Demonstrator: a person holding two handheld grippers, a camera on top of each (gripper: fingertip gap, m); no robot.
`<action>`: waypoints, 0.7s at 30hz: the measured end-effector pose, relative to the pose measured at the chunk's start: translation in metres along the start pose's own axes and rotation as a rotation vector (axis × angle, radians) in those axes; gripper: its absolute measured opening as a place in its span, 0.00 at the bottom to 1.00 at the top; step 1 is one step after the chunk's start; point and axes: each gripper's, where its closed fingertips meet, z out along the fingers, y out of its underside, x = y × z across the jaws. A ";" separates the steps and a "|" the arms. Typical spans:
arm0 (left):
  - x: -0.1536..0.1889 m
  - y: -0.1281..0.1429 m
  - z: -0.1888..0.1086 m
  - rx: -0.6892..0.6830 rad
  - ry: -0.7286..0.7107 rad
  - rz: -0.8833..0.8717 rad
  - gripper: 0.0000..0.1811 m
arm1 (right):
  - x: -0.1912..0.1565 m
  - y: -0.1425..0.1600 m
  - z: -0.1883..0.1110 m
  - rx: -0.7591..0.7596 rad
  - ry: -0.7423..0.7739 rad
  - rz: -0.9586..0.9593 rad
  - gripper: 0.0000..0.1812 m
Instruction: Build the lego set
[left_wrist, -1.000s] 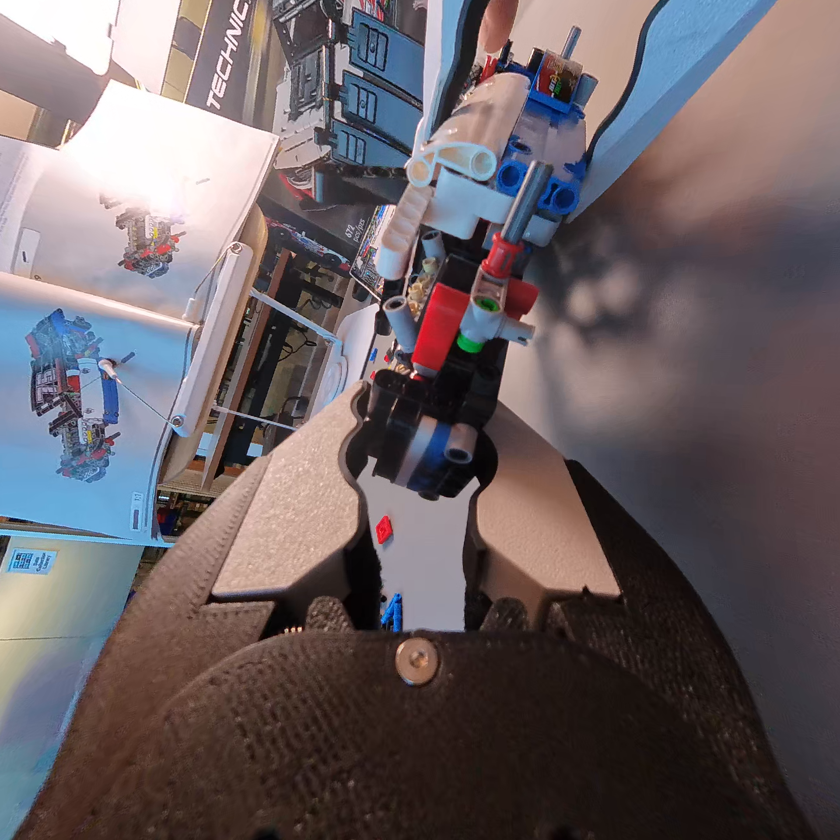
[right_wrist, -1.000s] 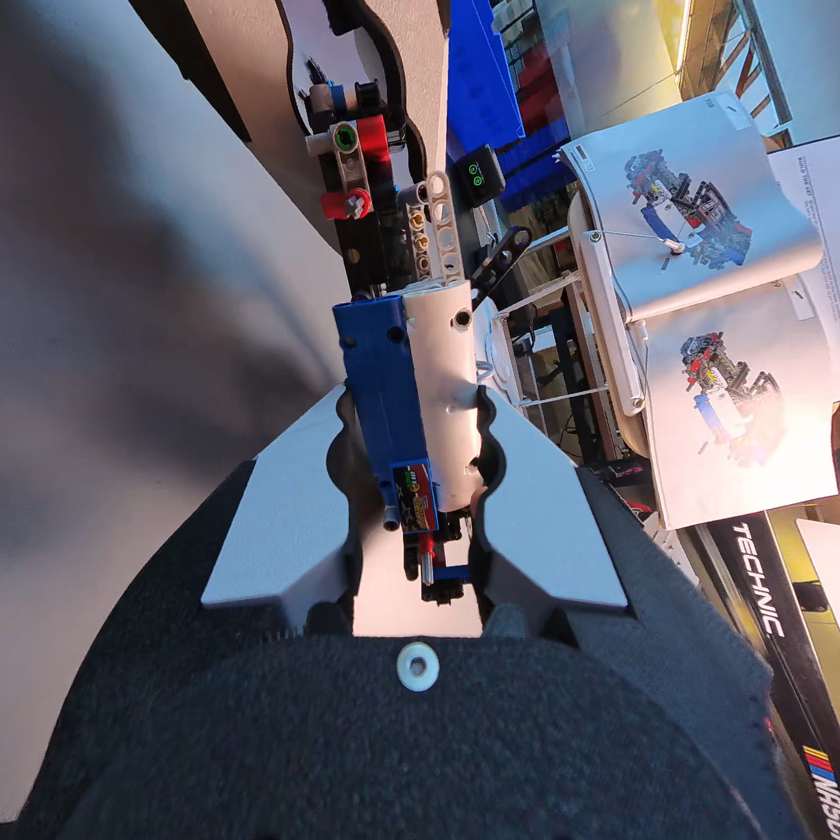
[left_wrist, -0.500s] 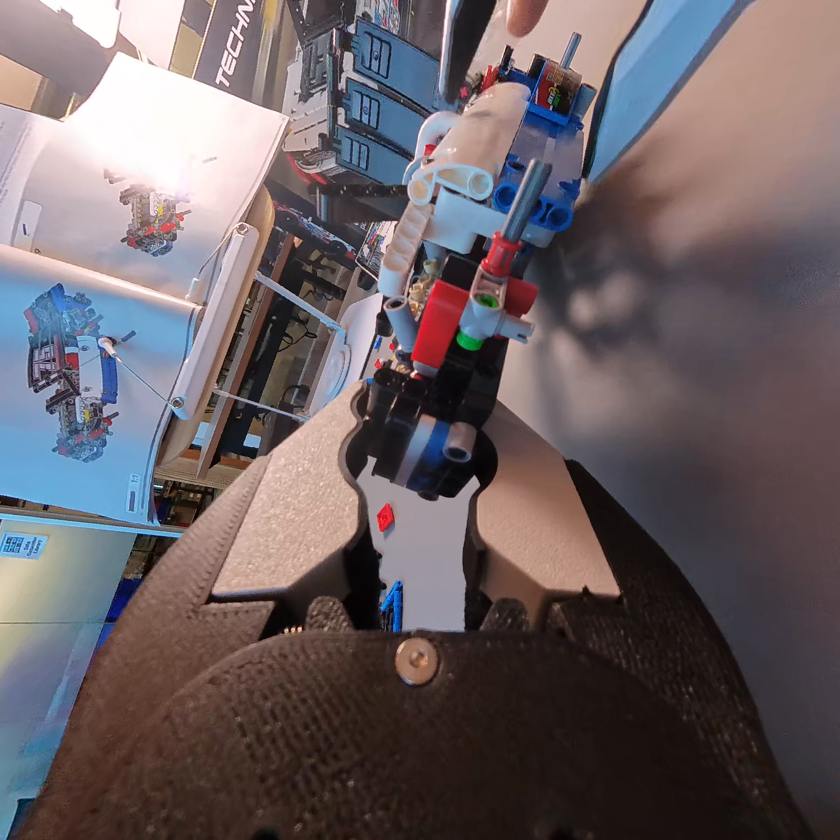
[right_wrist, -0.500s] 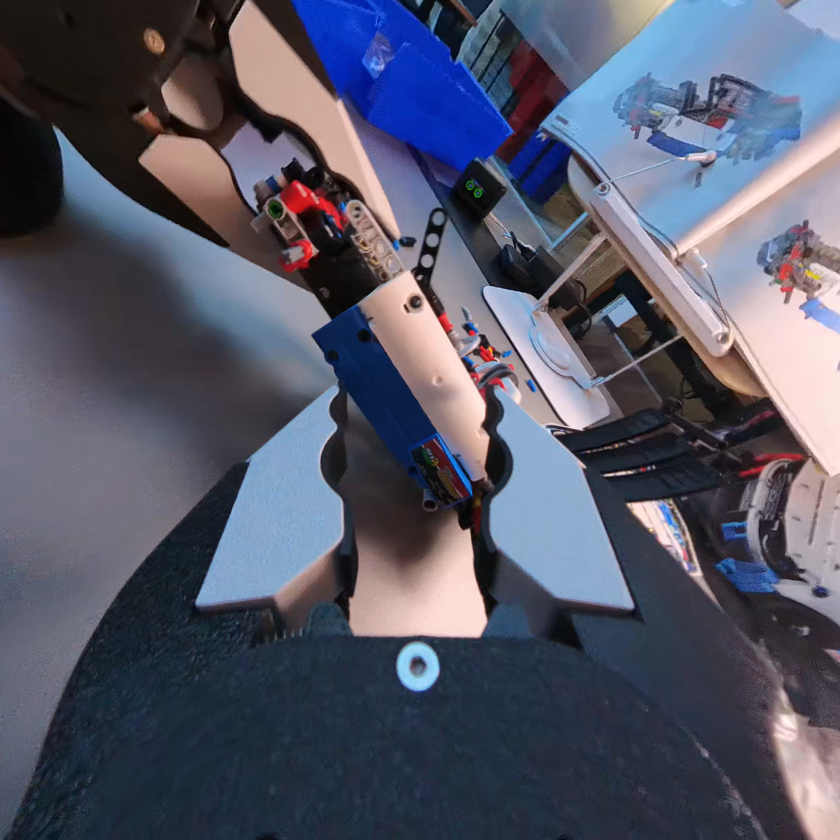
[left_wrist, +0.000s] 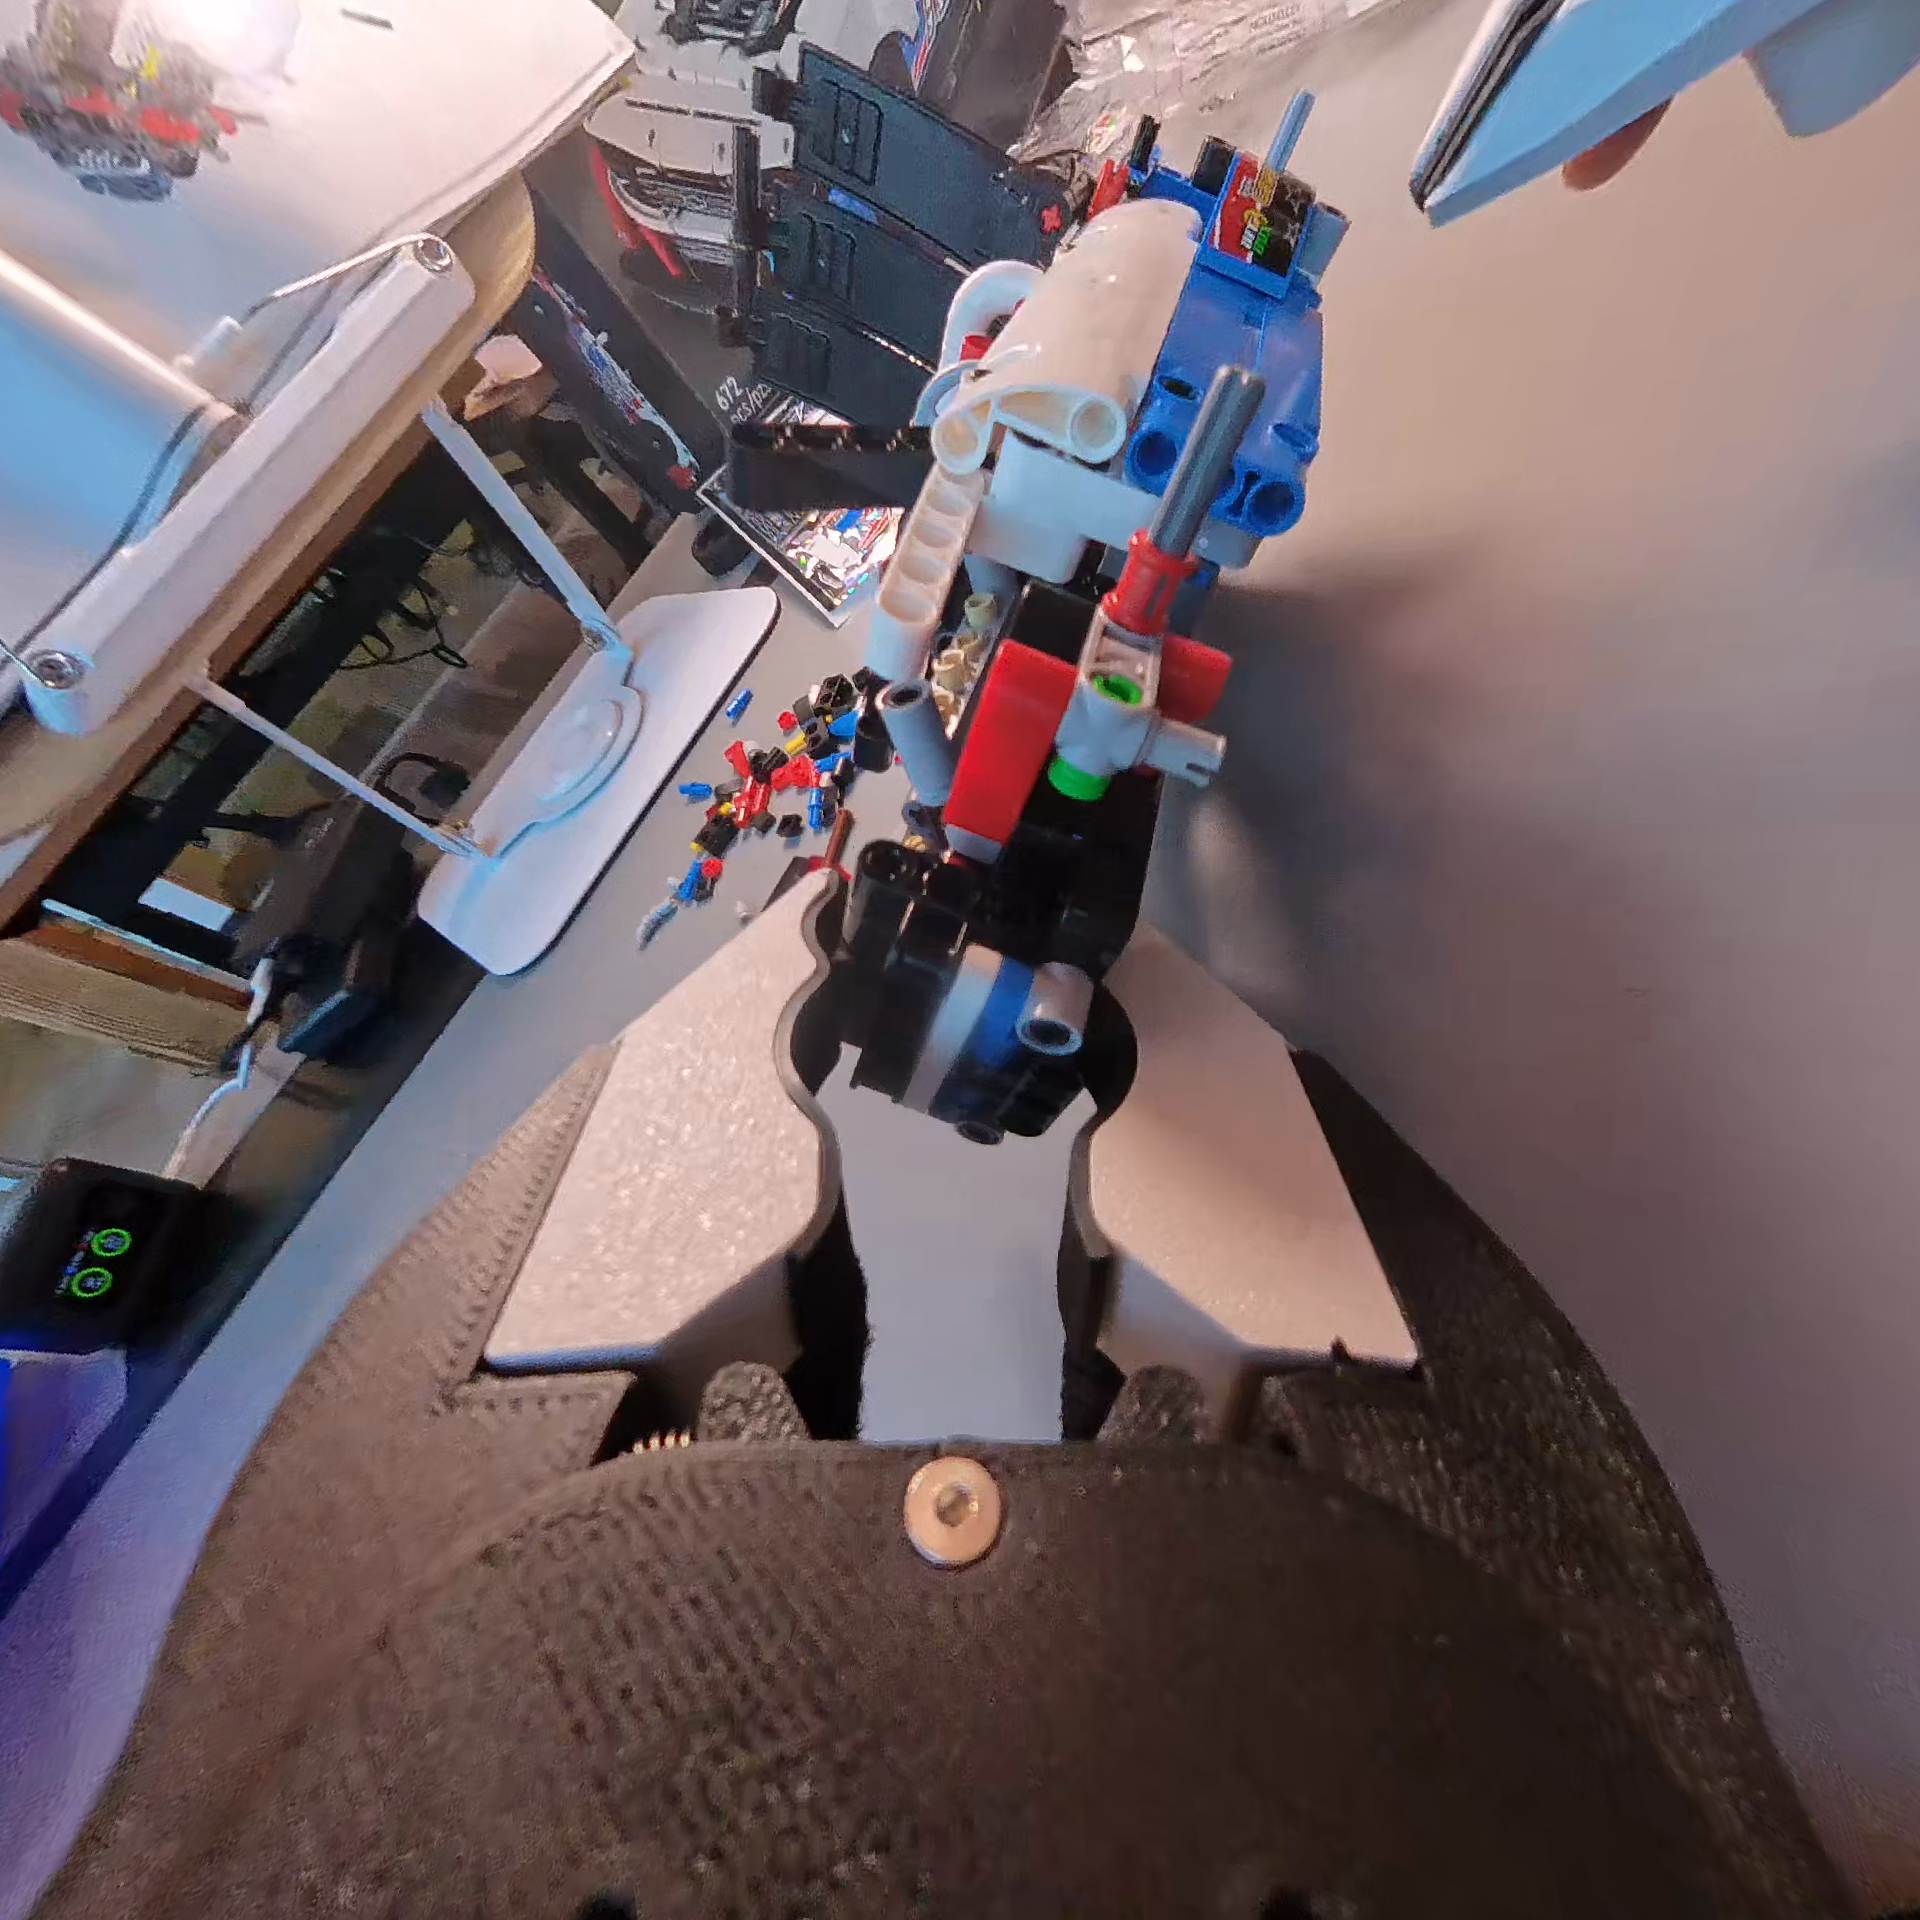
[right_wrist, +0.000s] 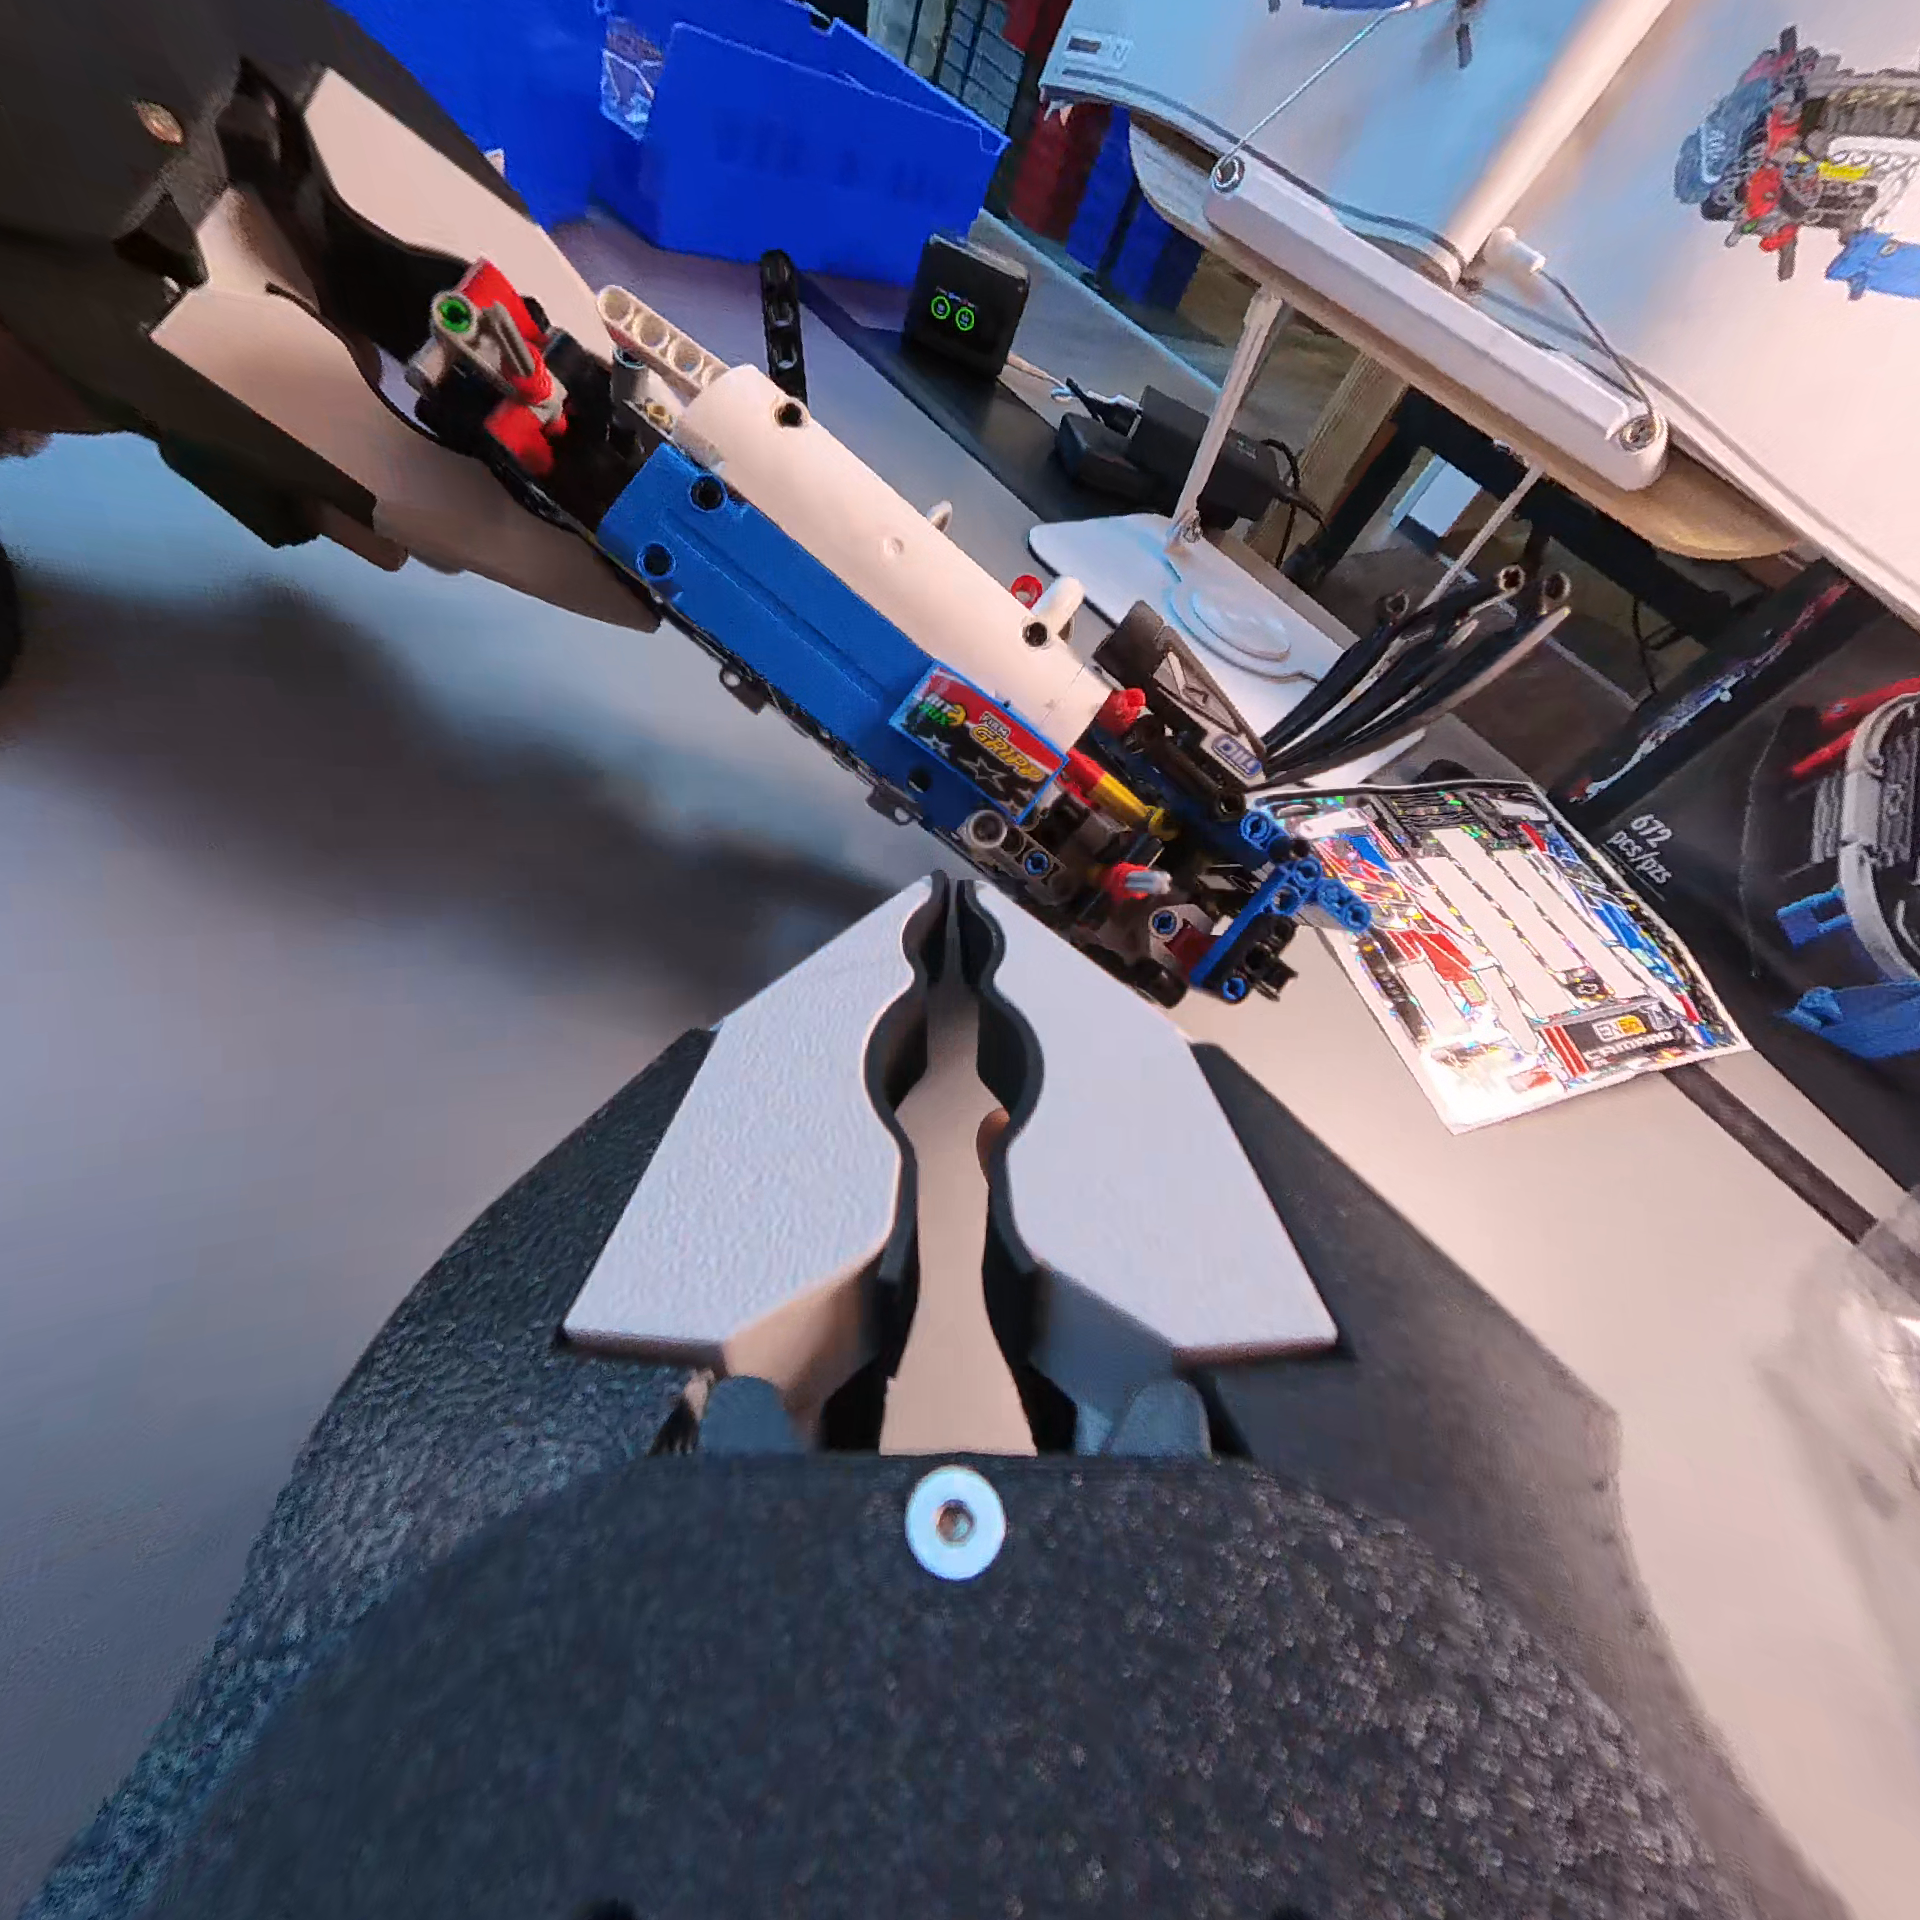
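The half-built lego car (left_wrist: 1101, 499), with white and blue panels, a black frame and red parts, is held in the air. My left gripper (left_wrist: 966, 997) is shut on its black end. In the right wrist view the car (right_wrist: 831, 603) stretches from my left gripper (right_wrist: 540, 436) at the upper left toward the middle. My right gripper (right_wrist: 951, 904) is shut and empty, with its tips just short of the car's near end. One of its fingers (left_wrist: 1621, 94) shows at the top right of the left wrist view.
Loose small lego pieces (left_wrist: 769, 779) lie on the grey table beside the white base (left_wrist: 582, 769) of a stand that holds the open instruction booklet (right_wrist: 1766, 208). A sticker sheet (right_wrist: 1496, 935), the dark lego box (right_wrist: 1818, 831), blue bins (right_wrist: 779, 156) and a small black device (right_wrist: 961, 307) stand farther off. The left gripper's tips are roughly 15 centimeters from the right gripper's.
My right gripper let go of the car's blue and white end, pulled back and closed empty. My left gripper still holds the car and has tilted it.
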 end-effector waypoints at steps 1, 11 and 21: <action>-0.001 0.001 0.000 0.001 0.008 -0.017 0.23 | -0.001 -0.002 0.001 0.008 0.000 0.020 0.02; 0.000 0.000 -0.001 0.051 0.180 -0.343 0.23 | 0.004 -0.022 0.003 0.102 0.041 0.134 0.20; 0.010 -0.003 -0.005 0.085 0.401 -0.631 0.22 | 0.010 -0.024 -0.001 0.127 0.101 0.128 0.03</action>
